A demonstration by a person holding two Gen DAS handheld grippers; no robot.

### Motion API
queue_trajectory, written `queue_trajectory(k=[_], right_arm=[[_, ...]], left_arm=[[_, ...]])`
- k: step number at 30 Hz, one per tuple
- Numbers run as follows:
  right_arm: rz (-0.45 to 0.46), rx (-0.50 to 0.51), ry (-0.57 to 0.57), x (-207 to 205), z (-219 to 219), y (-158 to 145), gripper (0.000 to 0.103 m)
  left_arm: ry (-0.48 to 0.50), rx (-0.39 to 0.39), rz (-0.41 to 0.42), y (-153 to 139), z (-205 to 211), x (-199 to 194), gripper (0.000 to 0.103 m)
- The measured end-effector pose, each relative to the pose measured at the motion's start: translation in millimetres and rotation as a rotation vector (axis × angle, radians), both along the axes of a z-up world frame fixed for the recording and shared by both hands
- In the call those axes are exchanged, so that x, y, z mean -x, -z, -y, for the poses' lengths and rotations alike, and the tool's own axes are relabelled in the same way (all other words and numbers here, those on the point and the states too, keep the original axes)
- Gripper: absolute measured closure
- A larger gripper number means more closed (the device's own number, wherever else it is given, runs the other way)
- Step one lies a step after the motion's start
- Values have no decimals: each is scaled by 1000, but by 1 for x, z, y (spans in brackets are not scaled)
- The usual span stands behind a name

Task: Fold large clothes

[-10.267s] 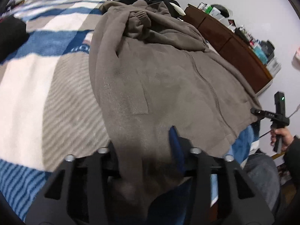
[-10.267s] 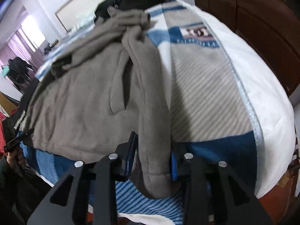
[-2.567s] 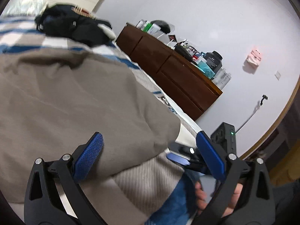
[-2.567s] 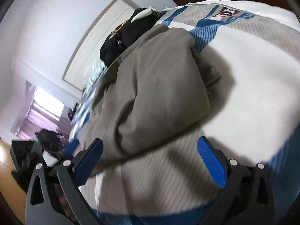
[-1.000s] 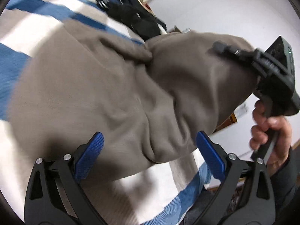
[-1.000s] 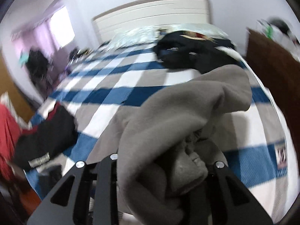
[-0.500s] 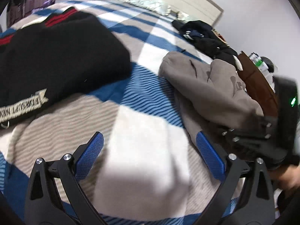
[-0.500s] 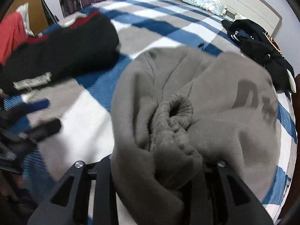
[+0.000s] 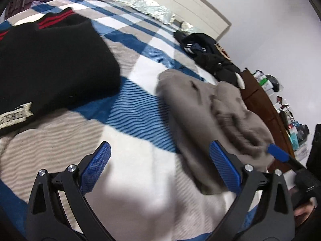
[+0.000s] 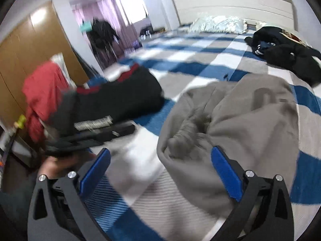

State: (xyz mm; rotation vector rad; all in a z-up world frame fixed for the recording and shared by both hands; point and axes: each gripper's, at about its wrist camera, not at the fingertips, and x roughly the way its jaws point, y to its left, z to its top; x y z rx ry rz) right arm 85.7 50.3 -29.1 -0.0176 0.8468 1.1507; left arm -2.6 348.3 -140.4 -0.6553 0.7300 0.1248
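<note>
A grey-brown fleece hoodie [image 9: 202,108] lies bundled on the blue, white and grey checked bed cover [image 9: 128,160], to the right of my left gripper. In the right wrist view the hoodie [image 10: 240,124] lies loose just ahead of the fingers. My left gripper [image 9: 160,168] is open and empty above the bed cover. My right gripper [image 10: 160,172] is open, its jaws wide apart over the hoodie's near edge. One blue fingertip [image 9: 277,154] of the right gripper shows at the hoodie's right edge in the left wrist view.
A folded black garment with red stripes [image 9: 46,60] lies on the bed's left side. A black clothes pile [image 9: 208,58] sits near the headboard. A brown dresser [image 9: 264,108] stands right of the bed. A red garment [image 10: 42,92] hangs beside a wooden wardrobe [image 10: 24,50].
My right gripper was shut on the bundled hoodie; now it is open and the hoodie lies on the bed. My left gripper has stayed open.
</note>
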Motion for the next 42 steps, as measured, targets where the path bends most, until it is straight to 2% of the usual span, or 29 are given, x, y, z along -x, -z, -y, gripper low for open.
queue_trajectory(k=[3,5,9,13,16,18,20,22,24,27,28,30,32,36,38,39,40,41,42], right_arm=[[-84,-124,83,-13,36,-14,5],[-161,-140,133,-29,48,-11,5],[-323,-132,249,-64,71,7,5],[-357,-125,286,-77,83,20,5],[-418,-127,325,-92,92,34,5],[-398,-119,337,-101,97,32,5],[-357,-84,320,-116,86,20,5],[-291,-14,318,-131,67,4,5],[-239,51,294,-146,40,-10,5],[-190,253,243,-169,-24,-16,5],[-170,337,194,-173,-54,-12,5],[-145,438,146,-174,-92,-2,5],[-147,598,122,-171,-131,23,5],[-179,873,129,-169,-161,84,5],[-168,892,164,-171,-155,100,21],[-169,865,184,-172,-149,102,24],[-192,798,213,-174,-139,103,33],[-211,750,228,-175,-131,102,54],[-234,701,230,-175,-122,101,62]], left_arm=[[45,4,35,-7,15,-12,6],[60,20,70,-13,26,-18,6],[127,47,225,-36,57,-31,6],[195,-8,276,-57,93,-50,6],[246,17,295,-61,117,-65,6],[286,2,307,-60,136,-73,6],[316,-64,298,-58,158,-79,6],[344,-125,261,-53,172,-84,6],[360,-159,168,-39,178,-91,6],[349,-173,21,-4,174,-98,6],[343,-146,9,4,170,-98,6],[331,-91,12,12,159,-92,6],[339,-89,9,14,158,-88,6],[343,-76,-4,20,158,-80,6],[350,-77,-3,19,159,-78,6],[352,-75,-3,20,158,-78,6],[354,-72,-1,21,156,-77,6],[356,-70,-2,21,156,-76,6],[358,-68,-4,22,155,-77,6]])
